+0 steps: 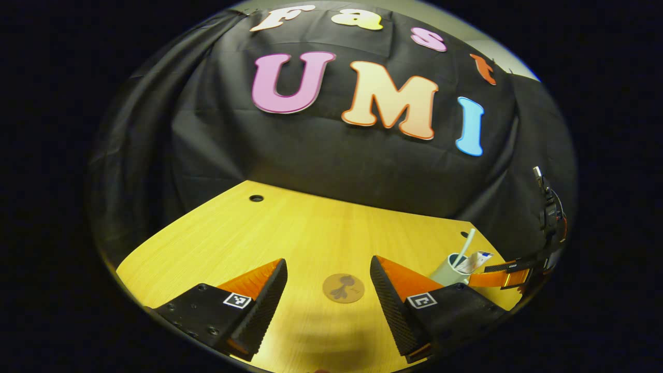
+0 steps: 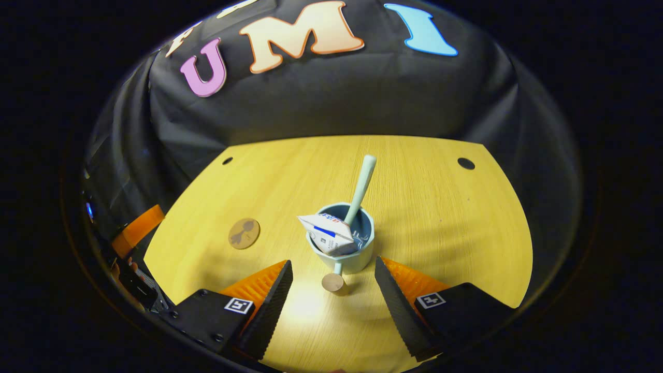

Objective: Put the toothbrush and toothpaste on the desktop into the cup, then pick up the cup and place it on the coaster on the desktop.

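Cup loaded, both hand-held grippers spread and gripping nothing.
In the right gripper view the right hand-held gripper (image 2: 334, 290) is hovering below the cup (image 2: 343, 254) at frame centre, holding toothbrush (image 2: 361, 186) and toothpaste (image 2: 327, 234), its print unreadable; the coaster (image 2: 244, 233) is lying apart at left on the desk (image 2: 440, 233), and the left hand-held gripper (image 1: 329, 290) is flanking it.

We are seeing black housings on the left gripper (image 1: 327, 292) and right gripper (image 2: 332, 296), showing small screws and square black-and-white markers.
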The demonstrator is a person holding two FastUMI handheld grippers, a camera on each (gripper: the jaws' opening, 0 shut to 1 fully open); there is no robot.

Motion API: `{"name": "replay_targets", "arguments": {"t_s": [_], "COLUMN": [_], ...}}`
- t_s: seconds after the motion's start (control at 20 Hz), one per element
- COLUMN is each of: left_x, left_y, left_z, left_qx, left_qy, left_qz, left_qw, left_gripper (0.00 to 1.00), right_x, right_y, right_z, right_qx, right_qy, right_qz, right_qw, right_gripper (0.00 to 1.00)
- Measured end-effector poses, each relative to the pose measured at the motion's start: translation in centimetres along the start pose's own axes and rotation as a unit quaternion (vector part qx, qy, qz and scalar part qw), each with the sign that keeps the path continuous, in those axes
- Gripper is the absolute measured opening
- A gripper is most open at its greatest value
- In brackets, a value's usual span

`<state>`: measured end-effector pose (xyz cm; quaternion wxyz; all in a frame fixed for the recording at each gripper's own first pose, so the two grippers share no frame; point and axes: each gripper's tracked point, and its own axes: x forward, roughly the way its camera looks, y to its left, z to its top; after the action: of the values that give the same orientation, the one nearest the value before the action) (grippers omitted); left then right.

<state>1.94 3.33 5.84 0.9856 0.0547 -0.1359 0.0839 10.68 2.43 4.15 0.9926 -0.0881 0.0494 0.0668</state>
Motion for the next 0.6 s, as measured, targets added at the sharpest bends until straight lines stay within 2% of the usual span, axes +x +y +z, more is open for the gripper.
{"name": "replay_targets", "arguments": {"t_s": [0.05,0.1,0.15,0.2,0.25,0.3,0.35,0.55,0.6], "left_x": [-0.4,-1.0,-1.5,-2.0,-2.4,-2.9,-3.3,-4.1,-4.2], "left_y": [1.1,1.9,2.8,3.6,4.0,4.4,4.6,4.0,3.6], "left_z": [-0.3,-0.5,-0.7,-1.1,-1.6,-2.1,-2.5,-3.7,-4.1], "left_qx": [-0.008,-0.015,-0.020,-0.024,-0.025,-0.024,-0.020,-0.007,-0.002], "left_qy": [0.002,0.003,0.002,0.004,0.012,0.019,0.024,0.039,0.042], "left_qz": [0.014,0.028,0.040,0.051,0.056,0.061,0.065,0.067,0.066], "left_qw": [1.000,1.000,0.999,0.998,0.998,0.998,0.997,0.997,0.997], "left_gripper": [0.93,0.92,0.93,0.93,0.93,0.93,0.93,0.93,0.93], "right_x": [0.8,1.5,2.0,2.7,3.3,3.7,4.2,5.4,5.6], "right_y": [-0.1,-0.1,0.0,0.3,0.2,0.0,0.2,-0.3,-0.7], "right_z": [-0.6,-1.1,-1.3,-1.7,-1.9,-2.1,-2.3,-3.2,-3.3], "right_qx": [0.003,0.005,0.008,0.009,0.005,0.001,0.001,0.006,0.001], "right_qy": [0.023,0.044,0.062,0.075,0.085,0.095,0.107,0.144,0.147], "right_qz": [-0.004,-0.005,-0.005,0.000,-0.002,-0.009,-0.009,-0.023,-0.030], "right_qw": [1.000,0.999,0.998,0.997,0.996,0.995,0.994,0.989,0.989], "right_gripper": [0.98,0.98,0.94,0.98,0.98,0.93,0.98,0.82,0.83]}}
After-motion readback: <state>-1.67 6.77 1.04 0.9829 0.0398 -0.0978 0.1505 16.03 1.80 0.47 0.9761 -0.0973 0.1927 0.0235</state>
